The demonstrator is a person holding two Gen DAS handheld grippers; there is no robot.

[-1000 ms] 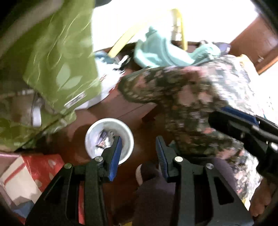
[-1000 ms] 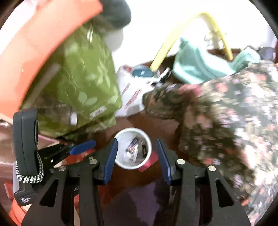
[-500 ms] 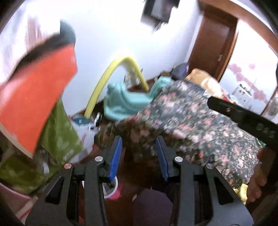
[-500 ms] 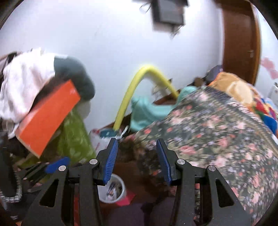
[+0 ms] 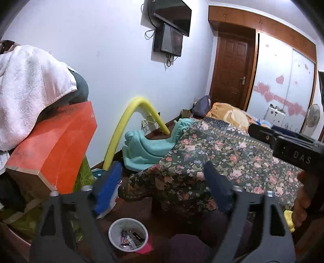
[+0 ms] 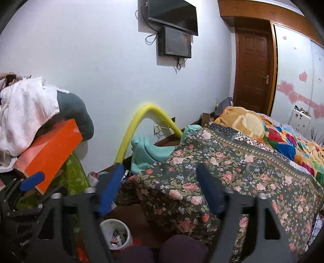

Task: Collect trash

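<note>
A small white trash bin [image 5: 128, 234] with several wrappers inside stands on the dark wood floor, low in the left wrist view; it also shows in the right wrist view [image 6: 116, 234]. My left gripper [image 5: 162, 190] is open and empty, held well above the bin and pointed at the bed. My right gripper [image 6: 162, 190] is open and empty too, also raised. The right gripper's body [image 5: 293, 149] shows at the right of the left wrist view, and a left fingertip [image 6: 32, 181] at the left of the right wrist view.
A bed with a floral cover [image 6: 232, 172] fills the right. An orange box [image 5: 54, 149] under white towels [image 5: 26, 89] leans on a green bag [image 6: 70, 176] at left. A yellow foam tube [image 5: 129, 125], a teal plastic toy [image 5: 145, 149], a wall TV [image 6: 172, 18] and a brown door [image 6: 253, 70] lie behind.
Both grippers have tilted up and risen from looking down at the bin to looking across the room. The bin has dropped to the bottom of both views. Both jaws have opened wider.
</note>
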